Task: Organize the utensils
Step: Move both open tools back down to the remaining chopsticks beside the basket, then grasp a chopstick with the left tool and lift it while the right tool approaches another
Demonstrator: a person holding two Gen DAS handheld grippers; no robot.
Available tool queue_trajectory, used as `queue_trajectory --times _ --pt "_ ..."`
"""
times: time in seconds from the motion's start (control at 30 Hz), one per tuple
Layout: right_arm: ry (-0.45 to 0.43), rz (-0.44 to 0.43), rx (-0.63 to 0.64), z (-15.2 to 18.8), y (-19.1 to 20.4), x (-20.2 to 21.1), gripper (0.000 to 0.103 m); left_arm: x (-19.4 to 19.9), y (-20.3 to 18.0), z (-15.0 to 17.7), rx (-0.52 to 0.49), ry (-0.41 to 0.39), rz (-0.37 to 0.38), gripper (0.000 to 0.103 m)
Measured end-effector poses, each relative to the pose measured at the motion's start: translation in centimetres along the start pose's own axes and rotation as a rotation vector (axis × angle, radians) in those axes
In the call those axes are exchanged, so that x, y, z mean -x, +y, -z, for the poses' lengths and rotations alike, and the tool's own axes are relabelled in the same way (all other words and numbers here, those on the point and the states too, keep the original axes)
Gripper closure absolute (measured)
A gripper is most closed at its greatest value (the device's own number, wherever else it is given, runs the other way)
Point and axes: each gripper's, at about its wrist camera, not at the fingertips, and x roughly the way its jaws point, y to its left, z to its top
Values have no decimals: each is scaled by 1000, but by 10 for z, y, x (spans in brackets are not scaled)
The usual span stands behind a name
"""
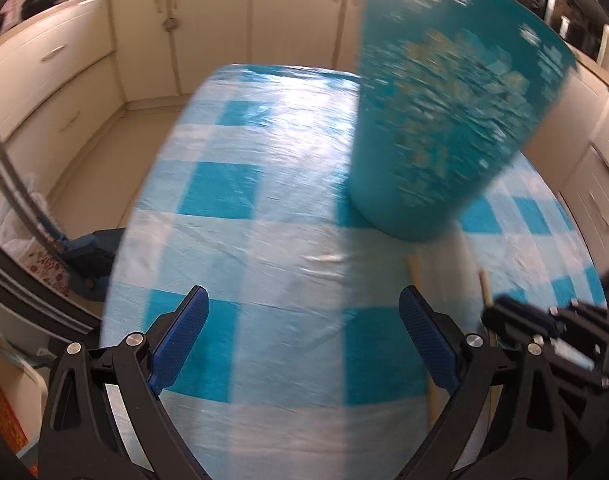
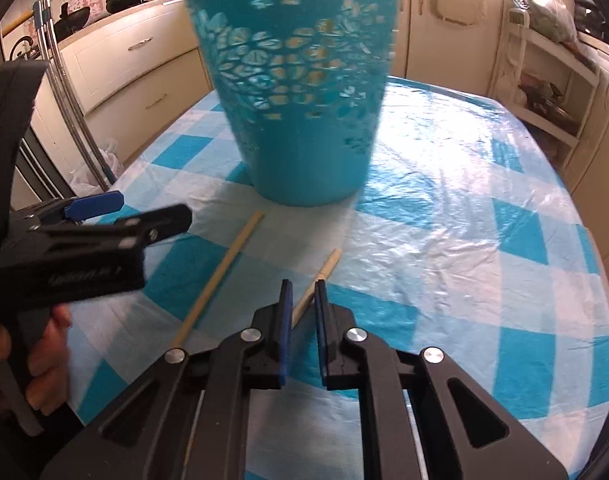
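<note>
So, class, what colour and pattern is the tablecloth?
Blue and white checks on the tablecloth, clearest in the right wrist view.

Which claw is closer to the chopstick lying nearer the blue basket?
Left. The left claw hangs open just beside that chopstick, apart from it. The right claw is further off, closed on the other chopstick.

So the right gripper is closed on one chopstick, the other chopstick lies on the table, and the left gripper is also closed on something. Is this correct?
Not quite. The left gripper is open, with nothing between its fingers, as the left wrist view shows. The rest stands: the right gripper is closed on one chopstick, and the other chopstick lies on the table.
</note>
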Motion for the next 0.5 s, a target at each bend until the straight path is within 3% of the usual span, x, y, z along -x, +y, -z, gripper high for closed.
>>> queue_trajectory --times 0.2,0.37,0.47,0.5 --pt "-4 -30 -93 2 -27 3 91 -1 -42 2 -127 18 -8 13" --pt "-29 -51 -121 5 -28 4 91 -9 -48 8 -126 58 -13 33" --pt "-31 -61 -126 4 -28 3 91 -6 -51 8 -139 49 -3 52" --pt "-30 -59 -123 3 -28 3 91 -5 -52 7 -142 48 4 63"
